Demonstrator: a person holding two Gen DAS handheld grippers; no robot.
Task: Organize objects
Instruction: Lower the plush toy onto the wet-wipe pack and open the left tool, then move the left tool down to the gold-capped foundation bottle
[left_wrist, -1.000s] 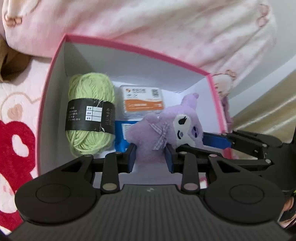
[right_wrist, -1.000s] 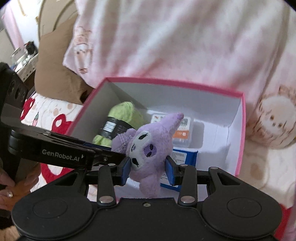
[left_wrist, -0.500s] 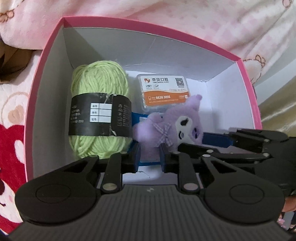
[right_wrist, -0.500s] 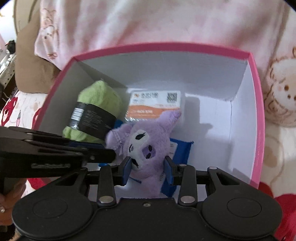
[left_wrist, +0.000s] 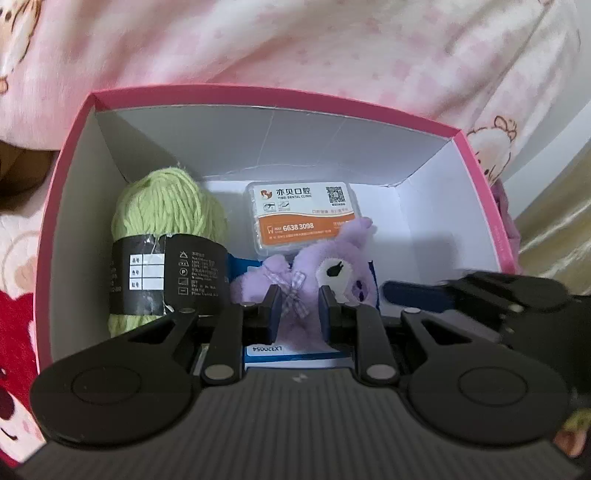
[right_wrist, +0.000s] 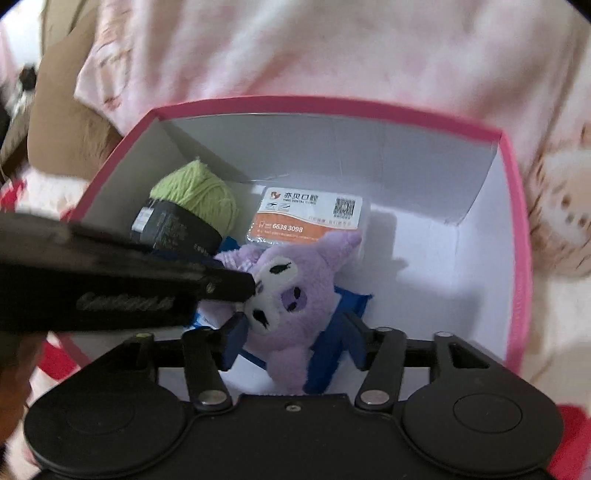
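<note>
A purple plush toy (left_wrist: 317, 273) lies inside the pink box (left_wrist: 66, 177) on a blue packet (right_wrist: 351, 299). My left gripper (left_wrist: 297, 310) is shut on the plush's body near its bow. My right gripper (right_wrist: 295, 332) is open around the plush's head (right_wrist: 291, 291), its pads apart from the fur. The left gripper's arm crosses the right wrist view at the left. The pink box (right_wrist: 517, 236) also holds a green yarn ball (left_wrist: 162, 236) and a clear orange-label case (left_wrist: 303, 214).
The box sits on pink and white bedding (left_wrist: 295, 44) with red heart prints (left_wrist: 14, 310). A brown cushion (right_wrist: 59, 110) lies behind the box at the left. White box floor shows at the right (left_wrist: 436, 236).
The right gripper has opened and let go of the plush's head. The plush has come down onto the blue packet in the box. The left gripper keeps its hold.
</note>
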